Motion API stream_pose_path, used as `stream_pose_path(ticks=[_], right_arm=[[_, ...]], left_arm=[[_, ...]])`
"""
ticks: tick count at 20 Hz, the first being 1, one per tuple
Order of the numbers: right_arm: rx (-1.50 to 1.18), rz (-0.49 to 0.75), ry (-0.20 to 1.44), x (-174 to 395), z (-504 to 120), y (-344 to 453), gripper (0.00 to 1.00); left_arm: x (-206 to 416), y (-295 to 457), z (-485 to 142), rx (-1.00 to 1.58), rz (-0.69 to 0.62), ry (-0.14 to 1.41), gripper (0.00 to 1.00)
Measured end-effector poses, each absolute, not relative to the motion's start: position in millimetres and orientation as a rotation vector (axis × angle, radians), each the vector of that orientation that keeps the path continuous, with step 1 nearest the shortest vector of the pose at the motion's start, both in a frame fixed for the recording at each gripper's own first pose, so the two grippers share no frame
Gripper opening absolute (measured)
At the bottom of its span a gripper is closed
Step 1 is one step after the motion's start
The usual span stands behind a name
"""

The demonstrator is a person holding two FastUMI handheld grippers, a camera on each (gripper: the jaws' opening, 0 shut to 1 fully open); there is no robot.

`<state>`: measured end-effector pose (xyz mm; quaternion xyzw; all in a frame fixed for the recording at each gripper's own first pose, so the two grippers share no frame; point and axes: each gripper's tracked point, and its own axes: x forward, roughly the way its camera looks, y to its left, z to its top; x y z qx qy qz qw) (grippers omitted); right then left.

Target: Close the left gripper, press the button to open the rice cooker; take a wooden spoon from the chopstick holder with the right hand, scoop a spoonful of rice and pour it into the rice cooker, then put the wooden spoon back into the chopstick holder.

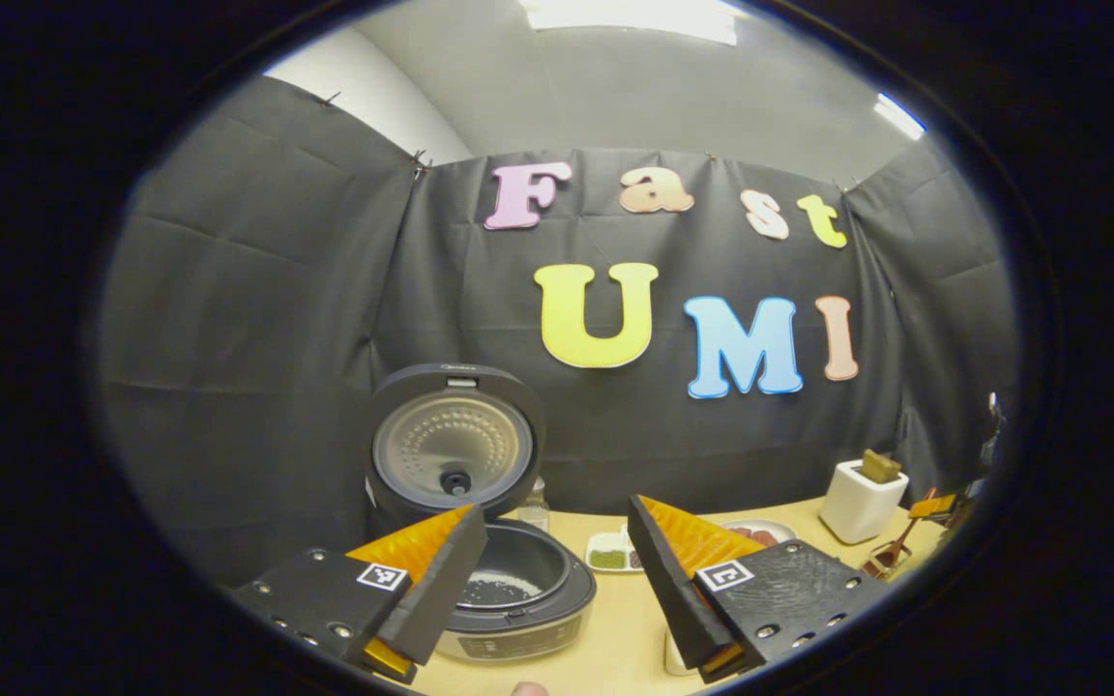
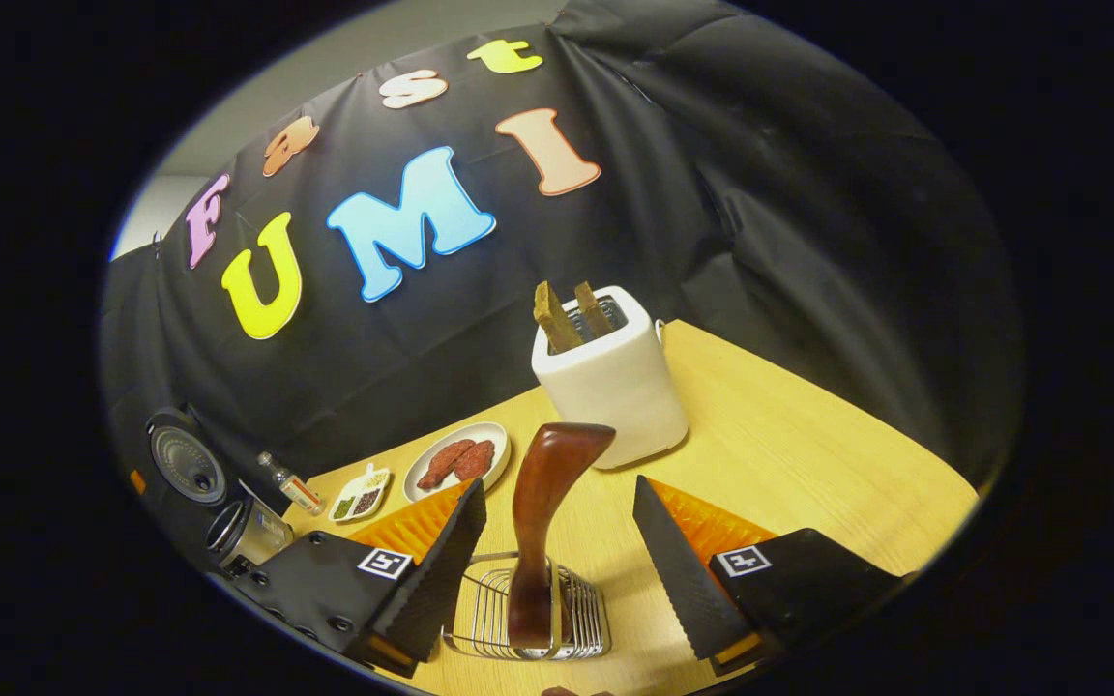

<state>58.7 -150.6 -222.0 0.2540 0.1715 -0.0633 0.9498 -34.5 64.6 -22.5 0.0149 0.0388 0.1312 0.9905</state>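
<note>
1. Rice cooker (image 1: 518, 590): the small logo (image 1: 461, 368) at the top of its raised lid is too small to read.
2. The marks on the cooker's front panel (image 1: 509, 640) are blurred.
3. Just before the cooker, each finger of the left gripper (image 1: 552, 527) carries a square code marker (image 1: 382, 577) without words.

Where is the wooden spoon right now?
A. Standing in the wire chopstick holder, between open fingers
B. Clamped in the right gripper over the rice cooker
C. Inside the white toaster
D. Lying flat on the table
A: in the right gripper view the wooden spoon stands in the wire chopstick holder, and the right gripper is open around it, not touching.
</note>
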Motion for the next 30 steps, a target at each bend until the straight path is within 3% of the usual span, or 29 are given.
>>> stream_pose_path(ticks=[7,8,9,10,12,13,14,15,20,21,25,26,27,30], right_arm=[[0.676,-0.079,0.359,96,-229,-135,0.94],[0.676,-0.08,0.361,97,-230,-133,0.77],[0.663,-0.094,0.363,98,-229,-135,0.76],[0.643,-0.103,0.365,98,-230,-137,0.5],[0.637,-0.111,0.369,95,-224,-135,0.29],[0.617,-0.125,0.373,95,-225,-135,0.29],[0.605,-0.128,0.361,82,-211,-132,0.21],[0.584,-0.134,0.354,89,-217,-132,0.26],[0.51,-0.107,0.324,86,-193,-120,0.22],[0.488,-0.102,0.313,84,-187,-117,0.22],[0.428,-0.115,0.225,75,-142,-112,0.22],[0.417,-0.108,0.203,72,-128,-108,0.22],[0.399,-0.108,0.174,69,-111,-105,0.22],[0.386,-0.045,0.082,59,-63,-79,0.22]], left_arm=[[-43,78,-37,0.043,0.292,0.099,0.89],[-44,82,-40,0.041,0.299,0.106,0.89],[-44,83,-45,0.034,0.301,0.113,0.89],[-43,85,-49,0.021,0.3,0.121,0.89],[-41,84,-59,-0.01,0.287,0.135,0.89],[-40,83,-63,-0.026,0.279,0.145,0.89],[-41,83,-64,-0.041,0.271,0.14,0.89],[-41,83,-61,-0.053,0.263,0.127,0.89],[-50,94,-67,-0.1,0.262,0.107,0.93],[-50,95,-71,-0.116,0.258,0.111,0.89],[-54,99,-83,-0.159,0.24,0.122,0.89],[-56,99,-85,-0.166,0.236,0.119,0.96],[-58,101,-86,-0.17,0.235,0.118,0.96],[-65,110,-86,-0.175,0.248,0.115,0.96]])
